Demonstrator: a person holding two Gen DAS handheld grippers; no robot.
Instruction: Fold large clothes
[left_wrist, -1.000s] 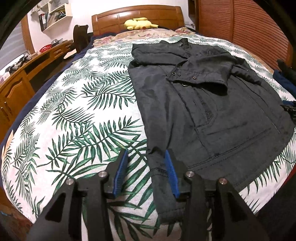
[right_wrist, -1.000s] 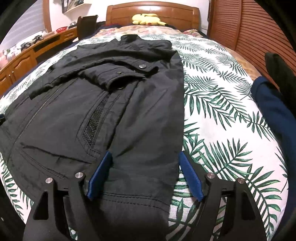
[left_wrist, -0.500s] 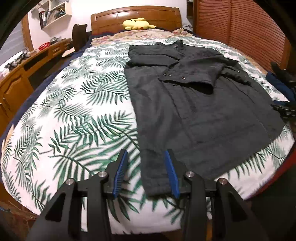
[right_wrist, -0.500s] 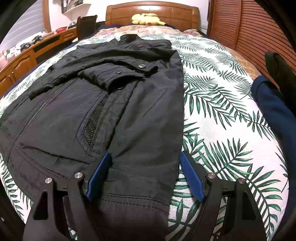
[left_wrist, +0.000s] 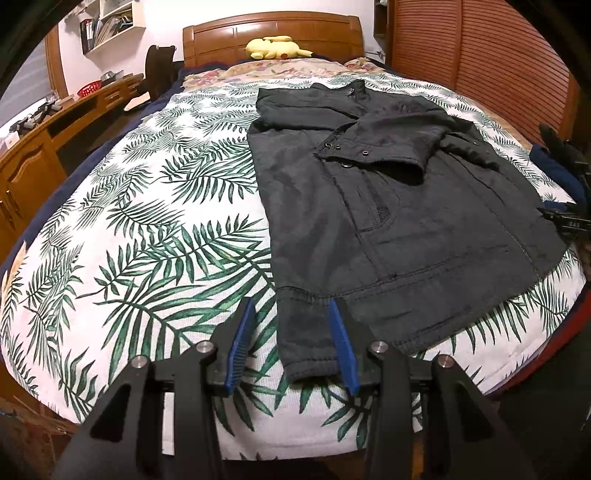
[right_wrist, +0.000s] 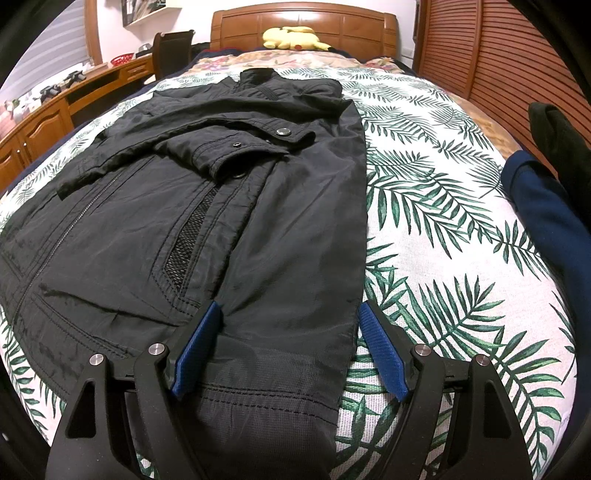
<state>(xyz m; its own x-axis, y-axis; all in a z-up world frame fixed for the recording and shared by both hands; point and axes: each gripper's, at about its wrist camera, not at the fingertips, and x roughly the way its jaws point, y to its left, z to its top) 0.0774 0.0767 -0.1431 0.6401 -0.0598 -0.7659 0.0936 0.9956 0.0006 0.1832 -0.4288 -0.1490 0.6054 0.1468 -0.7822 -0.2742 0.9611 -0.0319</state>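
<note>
black jacket (left_wrist: 388, 221) flat on bed (left_wrist: 147, 229); left tongs (left_wrist: 293, 334) & right tongs (right_wrist: 290, 334) both released over its hem corners.

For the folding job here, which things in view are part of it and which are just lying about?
Part of the job:
- black jacket
- left gripper, open at the jacket's hem corner
- right gripper, open over the hem

Lying about:
- yellow plush toy
- navy garment
- red basket
- desk
</note>
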